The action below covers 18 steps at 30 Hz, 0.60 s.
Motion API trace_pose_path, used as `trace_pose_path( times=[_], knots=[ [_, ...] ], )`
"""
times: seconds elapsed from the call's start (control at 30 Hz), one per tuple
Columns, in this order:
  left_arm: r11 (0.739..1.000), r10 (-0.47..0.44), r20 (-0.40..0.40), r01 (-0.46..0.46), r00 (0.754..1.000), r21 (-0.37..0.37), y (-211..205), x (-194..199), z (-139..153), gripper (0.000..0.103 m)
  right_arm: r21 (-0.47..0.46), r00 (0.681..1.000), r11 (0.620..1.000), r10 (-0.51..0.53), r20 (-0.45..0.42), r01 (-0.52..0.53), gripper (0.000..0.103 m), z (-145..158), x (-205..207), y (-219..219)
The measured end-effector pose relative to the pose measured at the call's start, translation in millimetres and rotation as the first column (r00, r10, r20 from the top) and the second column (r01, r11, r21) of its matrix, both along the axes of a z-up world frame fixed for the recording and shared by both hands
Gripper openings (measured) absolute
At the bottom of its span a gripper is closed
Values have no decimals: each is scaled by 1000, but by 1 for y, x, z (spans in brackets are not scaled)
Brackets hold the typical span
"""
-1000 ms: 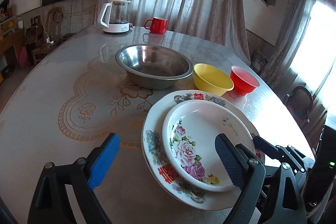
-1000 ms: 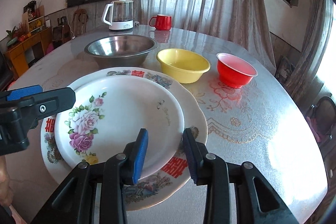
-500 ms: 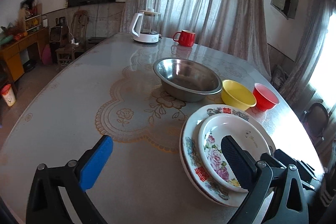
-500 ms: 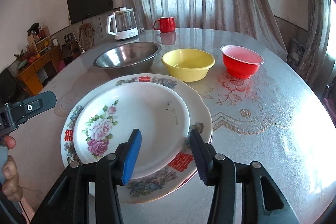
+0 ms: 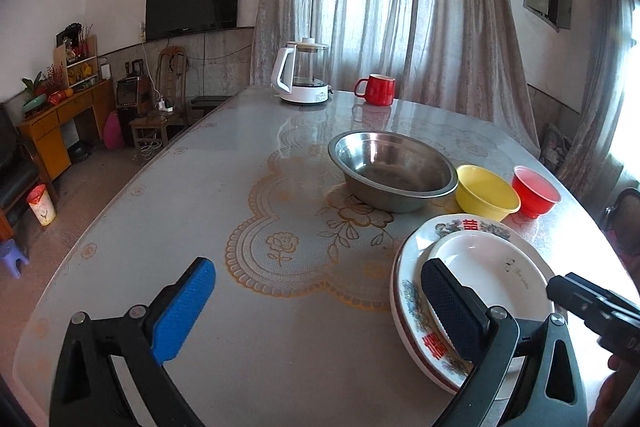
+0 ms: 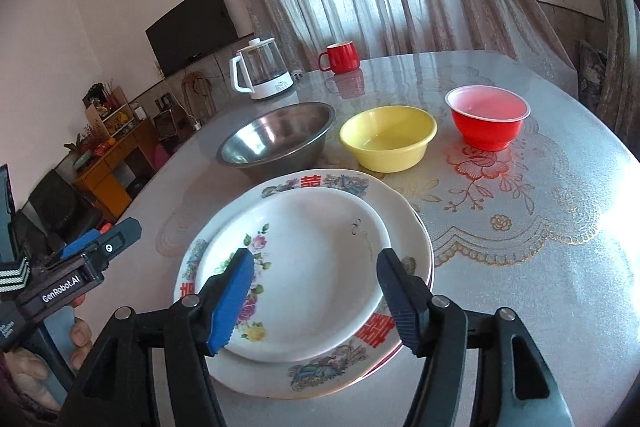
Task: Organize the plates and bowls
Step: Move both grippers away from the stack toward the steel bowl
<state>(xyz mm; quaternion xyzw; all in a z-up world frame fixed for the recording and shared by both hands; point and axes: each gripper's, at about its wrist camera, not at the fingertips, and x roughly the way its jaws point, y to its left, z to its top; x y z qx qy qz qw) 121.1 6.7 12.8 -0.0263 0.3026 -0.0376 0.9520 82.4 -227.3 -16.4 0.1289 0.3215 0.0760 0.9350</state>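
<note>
A small white plate with pink flowers [image 6: 312, 227] lies stacked on a larger plate with red characters [image 6: 412, 227] at the table's near edge. Behind them stand a steel bowl [image 6: 276, 135], a yellow bowl [image 6: 388, 139] and a red bowl [image 6: 486, 119] in a row. My right gripper [image 6: 314, 259] hovers over the near rim of the small plate. Its jaws are opening and grip nothing. My left gripper [image 5: 316, 271] is open wide over bare tabletop, left of the plate stack [image 5: 492, 279], with nothing between its pads.
A white and glass kettle [image 5: 302, 75] and a red mug [image 5: 376, 89] stand at the far side of the table [image 5: 200, 187]. A chair, a wooden cabinet and a small bin are on the floor to the left. Curtains hang behind the table.
The right gripper's jaws have spread apart and it has pulled back and up from the plates. The left gripper has swung left, so the plates now sit at its right.
</note>
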Motion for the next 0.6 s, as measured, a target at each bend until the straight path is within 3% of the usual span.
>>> trace_pose_path(
  times=[0.37, 0.6],
  knots=[
    [1000, 4, -38, -4, 999, 4, 15, 24, -9, 103, 65, 995, 994, 94, -22, -92, 70, 11, 19, 4],
    [999, 40, -105, -42, 994, -13, 33, 55, -15, 103, 84, 988, 985, 151, -25, -148, 72, 22, 43, 5]
  ],
)
